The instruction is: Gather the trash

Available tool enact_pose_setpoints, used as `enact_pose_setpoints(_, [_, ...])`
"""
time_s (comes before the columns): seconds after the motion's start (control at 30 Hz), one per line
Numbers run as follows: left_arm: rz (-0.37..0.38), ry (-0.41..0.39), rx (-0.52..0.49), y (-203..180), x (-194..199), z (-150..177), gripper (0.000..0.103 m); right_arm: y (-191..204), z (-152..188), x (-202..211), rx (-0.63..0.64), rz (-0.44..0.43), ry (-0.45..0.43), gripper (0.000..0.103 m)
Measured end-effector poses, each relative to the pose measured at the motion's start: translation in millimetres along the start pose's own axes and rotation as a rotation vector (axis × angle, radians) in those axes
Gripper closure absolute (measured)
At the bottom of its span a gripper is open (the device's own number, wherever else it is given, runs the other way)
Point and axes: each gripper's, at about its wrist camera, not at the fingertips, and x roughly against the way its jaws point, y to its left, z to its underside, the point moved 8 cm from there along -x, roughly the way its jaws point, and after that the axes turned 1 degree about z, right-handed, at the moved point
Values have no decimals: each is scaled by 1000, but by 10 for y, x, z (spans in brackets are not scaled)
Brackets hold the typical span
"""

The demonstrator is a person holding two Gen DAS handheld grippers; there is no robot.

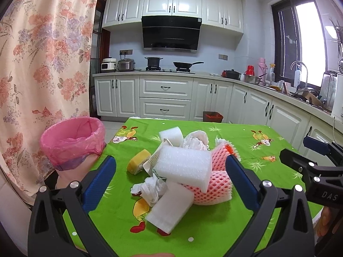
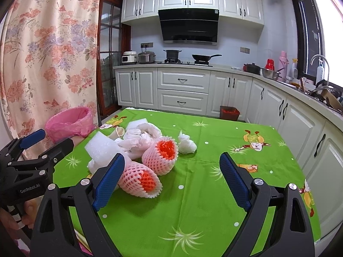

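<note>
Trash pile (image 1: 182, 171) sits on the table (image 1: 246, 214) dead ahead of your left gripper (image 1: 171, 177), whose jaws are spread wide to straddle the foam block (image 1: 184, 165). Right gripper (image 2: 171, 177) is also spread, empty, foam nets (image 2: 150, 167) just left. Bin (image 1: 72, 141) is far left, presumably for quick drops.

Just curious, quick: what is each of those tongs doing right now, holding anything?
Left tongs: open, holding nothing, above the trash pile.
Right tongs: open, holding nothing, above the green tablecloth.
</note>
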Motion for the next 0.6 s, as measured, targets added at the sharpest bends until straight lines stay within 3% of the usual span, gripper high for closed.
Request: enact_pose_setpoints(0.6, [-8,-9,14,51,36,5,4,54,-9,-53,22,1,2,18])
